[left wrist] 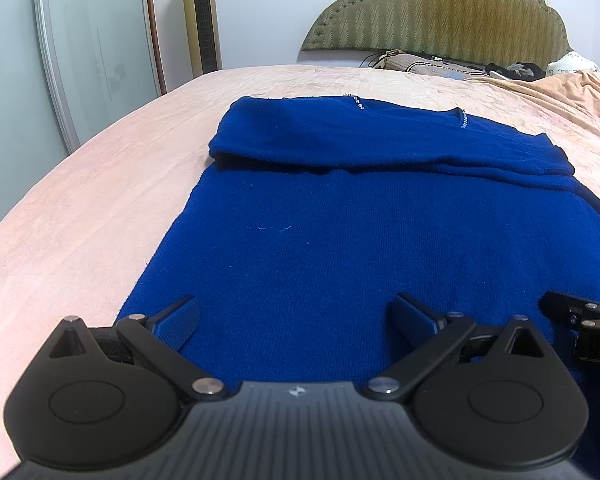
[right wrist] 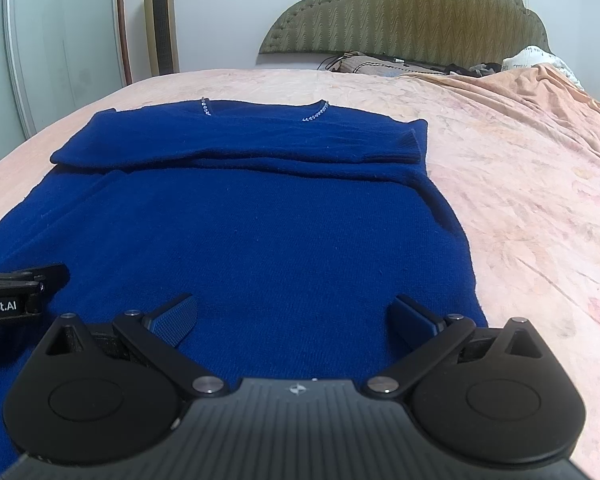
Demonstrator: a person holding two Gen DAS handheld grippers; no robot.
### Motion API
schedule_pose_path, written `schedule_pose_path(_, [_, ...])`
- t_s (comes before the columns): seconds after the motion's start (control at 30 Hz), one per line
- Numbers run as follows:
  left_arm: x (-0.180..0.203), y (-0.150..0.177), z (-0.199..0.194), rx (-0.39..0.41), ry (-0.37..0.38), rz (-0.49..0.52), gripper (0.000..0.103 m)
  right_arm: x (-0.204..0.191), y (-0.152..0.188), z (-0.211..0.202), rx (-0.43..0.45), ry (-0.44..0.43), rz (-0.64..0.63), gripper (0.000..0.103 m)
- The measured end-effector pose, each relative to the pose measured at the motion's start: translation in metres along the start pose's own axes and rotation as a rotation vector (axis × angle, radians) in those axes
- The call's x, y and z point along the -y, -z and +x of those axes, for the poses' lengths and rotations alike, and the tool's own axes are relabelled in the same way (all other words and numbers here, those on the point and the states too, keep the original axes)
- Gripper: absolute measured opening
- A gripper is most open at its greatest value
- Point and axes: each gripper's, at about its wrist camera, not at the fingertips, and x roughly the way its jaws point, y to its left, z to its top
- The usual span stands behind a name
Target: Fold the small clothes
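Note:
A royal-blue knit sweater (left wrist: pixel 340 220) lies flat on the bed, neckline with a beaded trim at the far end, both sleeves folded across the chest. It also shows in the right wrist view (right wrist: pixel 260 232). My left gripper (left wrist: pixel 296 320) is open and empty over the sweater's near hem, left side. My right gripper (right wrist: pixel 296 318) is open and empty over the near hem, right side. The right gripper's finger shows at the right edge of the left wrist view (left wrist: pixel 572 312); the left gripper's finger shows at the left edge of the right wrist view (right wrist: pixel 24 280).
The bed has a pale pink sheet (left wrist: pixel 80 208) (right wrist: pixel 520 200). A green padded headboard (left wrist: pixel 440 8), pillows and dark clutter (left wrist: pixel 512 68) lie at the far end. A gold tower fan (left wrist: pixel 202 16) and a glass door (left wrist: pixel 80 60) stand at the left.

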Motion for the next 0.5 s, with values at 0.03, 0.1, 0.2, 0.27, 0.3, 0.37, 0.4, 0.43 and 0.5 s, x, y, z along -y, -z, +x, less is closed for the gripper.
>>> schedule_pose_path(0.03, [0.0001,0.0,-0.0001,0.0,0.0,0.0,0.103,-0.0006,0.0006,-0.0005,0.0,0.0,0.0,0.103])
schedule_pose_path(0.1, [0.0001,0.0001,-0.0002,0.0,0.0,0.0,0.103,-0.0005,0.0006,-0.0004,0.0,-0.001,0.001,0.103])
schedule_pose_path(0.2, [0.0001,0.0,-0.0001,0.0,0.0,0.0,0.103,-0.0008,0.0006,-0.0005,0.0,-0.001,0.001,0.103])
schedule_pose_path(0.27, [0.0,-0.0001,0.0,0.0,0.0,0.0,0.103,-0.001,0.0007,-0.0006,0.0,-0.001,0.001,0.103])
schedule_pose_path(0.3, [0.0001,0.0,-0.0001,0.0,0.0,0.0,0.103,-0.001,0.0006,-0.0006,0.0,0.0,0.001,0.103])
schedule_pose_path(0.37, [0.0002,0.0001,-0.0003,0.0,0.0,0.0,0.103,-0.0009,0.0007,-0.0006,0.0,-0.001,0.001,0.103])
schedule_pose_path(0.4, [0.0003,0.0001,-0.0003,0.0,0.0,0.0,0.103,-0.0009,0.0006,-0.0006,0.0,-0.001,0.001,0.103])
schedule_pose_path(0.43, [0.0001,0.0,-0.0002,0.0,0.0,0.0,0.103,-0.001,0.0005,-0.0007,0.0,-0.001,0.001,0.103])
schedule_pose_path(0.5, [0.0001,0.0,-0.0003,0.0,0.0,0.0,0.103,-0.001,0.0006,-0.0007,0.0,0.0,0.001,0.103])
